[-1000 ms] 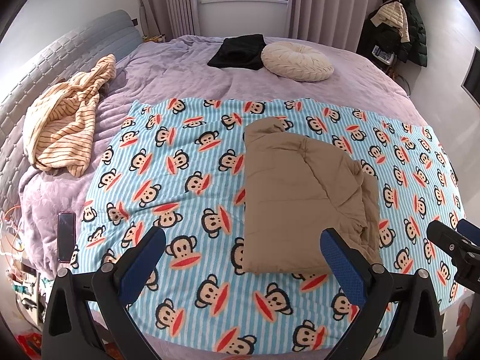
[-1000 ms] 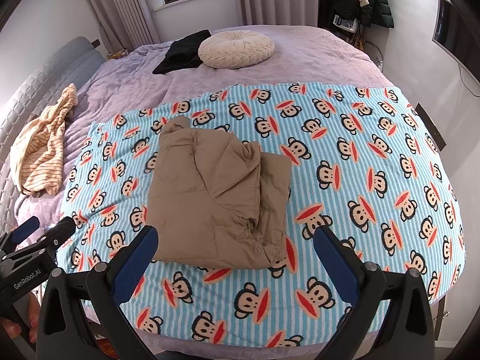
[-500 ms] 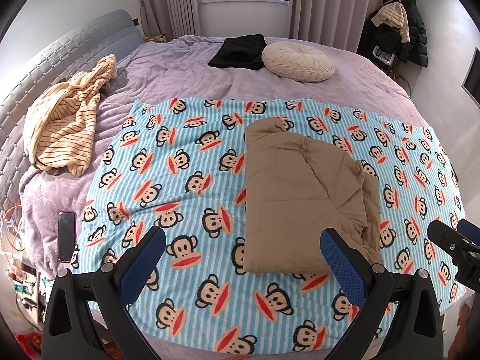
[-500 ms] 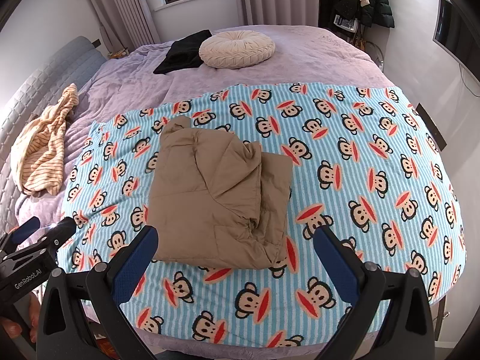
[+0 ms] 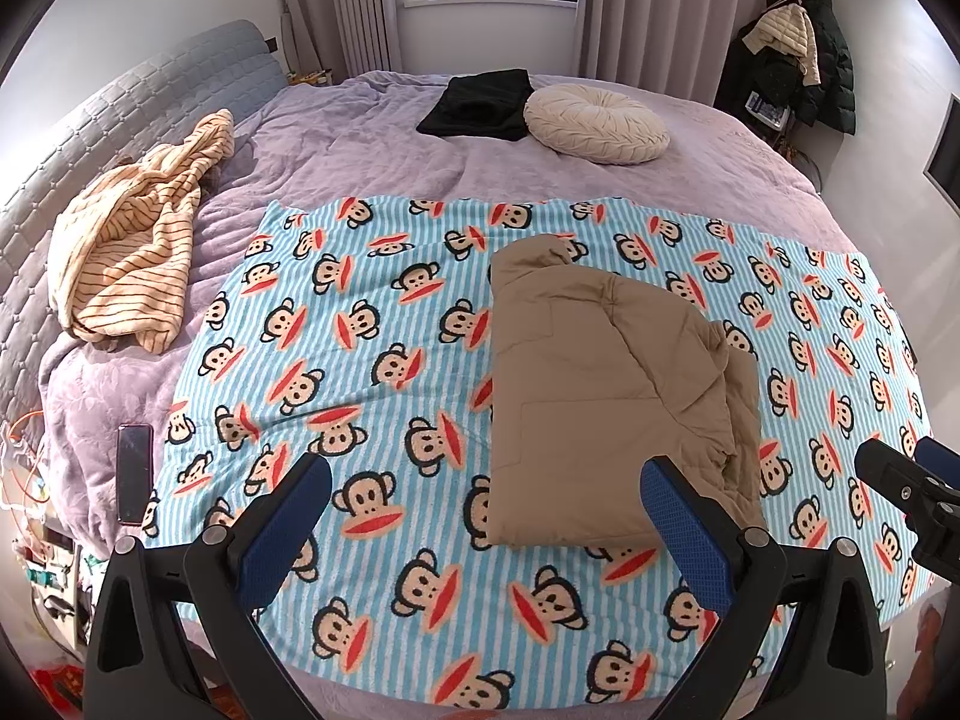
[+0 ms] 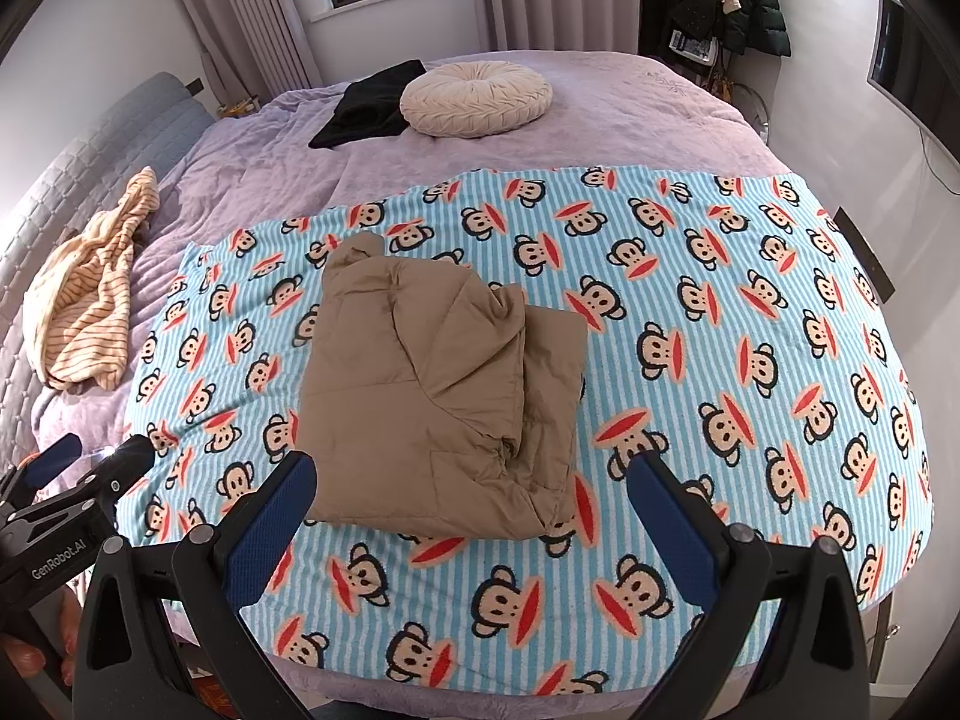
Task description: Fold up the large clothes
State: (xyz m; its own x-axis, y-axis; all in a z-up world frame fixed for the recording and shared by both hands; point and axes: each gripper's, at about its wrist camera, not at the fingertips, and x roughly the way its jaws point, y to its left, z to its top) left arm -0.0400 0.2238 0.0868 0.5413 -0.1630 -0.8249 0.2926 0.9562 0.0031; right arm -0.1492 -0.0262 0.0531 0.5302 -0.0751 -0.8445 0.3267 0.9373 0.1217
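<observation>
Folded tan jacket (image 5: 606, 390) lying on the monkey-print blanket (image 5: 360, 360), both grippers held off it at the bed's near edge.

From the left: a striped top (image 5: 129, 246) is bunched by the headboard (image 5: 120, 102), and a phone (image 5: 133, 474) lies at the bed's left edge, both clear of the blanket. The left gripper (image 5: 486, 510) hangs over the blanket's near edge, jaws wide and empty, with open blanket to the left of the jacket. The jacket sits near mid-blanket, its near edge just beyond the jaws, looser layers stacked along its right side. The right gripper (image 6: 474, 510) is likewise wide and empty, and a broad bare stretch of blanket runs to the right edge. Far back, a black garment (image 6: 366, 105) touches a round cushion (image 6: 477, 97), well apart from the jacket.
</observation>
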